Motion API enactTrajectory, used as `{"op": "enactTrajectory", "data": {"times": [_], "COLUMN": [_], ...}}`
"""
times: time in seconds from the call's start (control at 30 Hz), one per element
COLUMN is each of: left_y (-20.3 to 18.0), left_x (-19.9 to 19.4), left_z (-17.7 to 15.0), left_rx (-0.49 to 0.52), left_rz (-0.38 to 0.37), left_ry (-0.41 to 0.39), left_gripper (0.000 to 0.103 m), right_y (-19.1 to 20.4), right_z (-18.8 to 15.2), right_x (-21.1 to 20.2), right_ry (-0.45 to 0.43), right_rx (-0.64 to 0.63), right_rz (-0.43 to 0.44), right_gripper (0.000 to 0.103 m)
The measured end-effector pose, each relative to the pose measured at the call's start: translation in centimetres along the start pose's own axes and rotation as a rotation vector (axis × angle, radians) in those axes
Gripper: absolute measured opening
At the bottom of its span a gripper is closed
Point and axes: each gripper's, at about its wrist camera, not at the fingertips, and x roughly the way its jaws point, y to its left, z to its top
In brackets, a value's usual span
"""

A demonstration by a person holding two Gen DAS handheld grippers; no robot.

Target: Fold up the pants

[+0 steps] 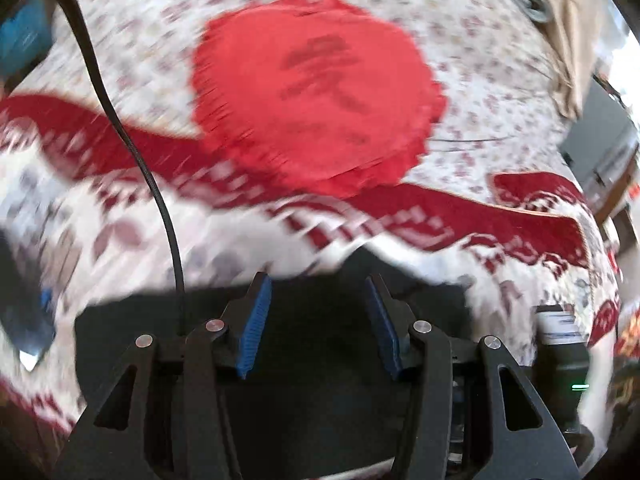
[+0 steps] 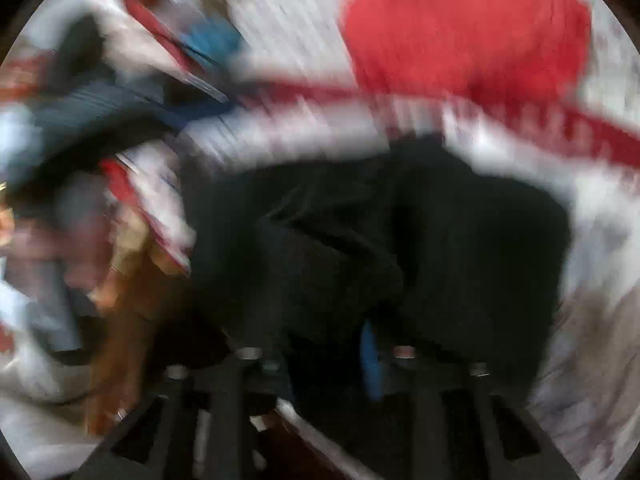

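Black pants (image 1: 312,340) lie as a dark sheet under my left gripper (image 1: 317,280), which is open; its blue pads (image 1: 256,320) stand well apart with nothing pinched between them. In the heavily blurred right wrist view, the black pants (image 2: 460,220) bunch up over my right gripper (image 2: 316,340). Dark cloth covers its left finger, and only one blue pad (image 2: 370,360) shows. The blur hides whether its jaws press on the cloth. A folded red garment (image 1: 312,92) (image 2: 468,28) lies farther back on the bed.
A white bedspread (image 1: 480,60) with small flowers and a dark red patterned band (image 1: 532,200) covers the bed. A black cable (image 1: 132,140) hangs across the left of the left wrist view. Beige cloth (image 1: 560,20) sits at the far right, and something blue (image 1: 24,40) (image 2: 212,40) at the left.
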Motion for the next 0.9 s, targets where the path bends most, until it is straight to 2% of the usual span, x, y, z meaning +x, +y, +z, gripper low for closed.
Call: {"op": "enactTrajectory", "data": {"times": [0.1, 0.2, 0.3, 0.37, 0.47, 0.53, 0.63, 0.7, 0.73, 0.8, 0.87, 0.9], "left_y": [1.2, 0.8, -0.7, -1.2, -1.1, -0.4, 0.8, 1.4, 1.4, 1.0, 0.4, -0.1], "left_x": [0.1, 0.5, 0.6, 0.3, -0.4, -1.2, -1.9, -2.3, -2.3, -2.3, -2.0, -1.8], "left_z": [-1.9, -3.4, -4.5, -4.8, -4.9, -4.5, -4.0, -4.0, -4.2, -4.5, -5.1, -5.4], "left_rx": [-0.043, -0.053, -0.031, -0.023, -0.038, -0.047, -0.067, -0.073, -0.070, -0.059, -0.047, -0.038], "left_rz": [-0.012, -0.036, -0.045, -0.033, -0.018, 0.013, 0.051, 0.055, 0.057, 0.052, 0.034, 0.024], "left_ry": [0.025, 0.046, 0.047, 0.027, 0.009, -0.014, -0.024, -0.026, -0.025, -0.018, -0.005, 0.005], "left_gripper": [0.048, 0.048, 0.049, 0.049, 0.049, 0.049, 0.053, 0.053, 0.053, 0.053, 0.053, 0.053], "right_y": [0.8, -0.4, -2.2, -2.1, -0.2, 1.6, 5.4, 6.9, 6.7, 4.8, 2.6, 1.3], "right_z": [-0.5, -0.7, -0.5, -0.2, 0.6, 0.8, -1.0, -1.8, -1.9, -1.6, -1.2, -1.0], "right_x": [-3.0, -7.4, -9.1, -8.6, -4.9, -2.3, 0.5, 1.5, 1.1, -1.0, -3.4, -4.8], "right_ry": [-0.038, -0.150, -0.225, -0.221, -0.168, -0.112, -0.019, 0.029, 0.030, 0.001, -0.068, -0.114], "right_rx": [-0.038, 0.011, 0.075, 0.067, -0.001, -0.064, -0.199, -0.294, -0.297, -0.208, -0.119, -0.080], "right_rz": [0.074, 0.024, 0.042, 0.045, 0.027, 0.007, 0.067, 0.029, 0.018, 0.066, 0.080, 0.052], "right_gripper": [0.043, 0.052, 0.052, 0.052, 0.052, 0.051, 0.051, 0.051, 0.051, 0.051, 0.051, 0.052]}}
